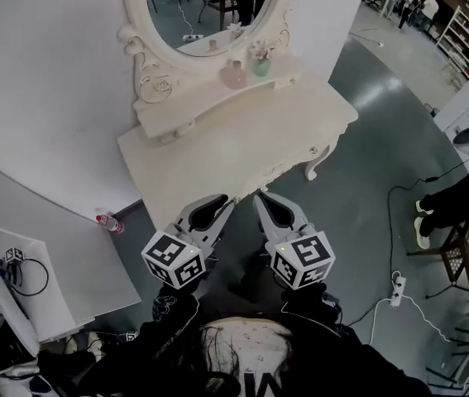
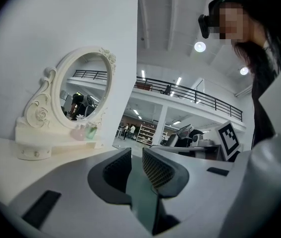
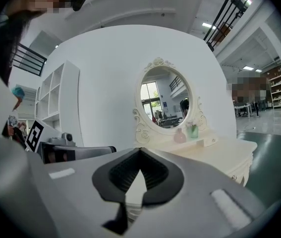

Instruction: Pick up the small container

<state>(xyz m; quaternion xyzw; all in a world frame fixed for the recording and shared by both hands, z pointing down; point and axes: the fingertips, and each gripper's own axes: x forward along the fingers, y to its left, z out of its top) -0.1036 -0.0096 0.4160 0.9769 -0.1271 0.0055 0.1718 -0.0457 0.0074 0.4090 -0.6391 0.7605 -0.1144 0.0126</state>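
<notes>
- Your left claw [image 1: 217,202] and right claw [image 1: 261,198] are both closed and empty, side by side at the near edge of the desk [image 1: 217,151].
- I judge this to be the approach. Next, open one claw and carry it across to the desk's back edge.
- A pink container [image 1: 234,74] and a green container [image 1: 260,64] stand close together on the raised shelf [image 1: 186,112] there, below the mirror [image 1: 209,11] and well apart from both claws. I can't tell which one is meant.
</notes>
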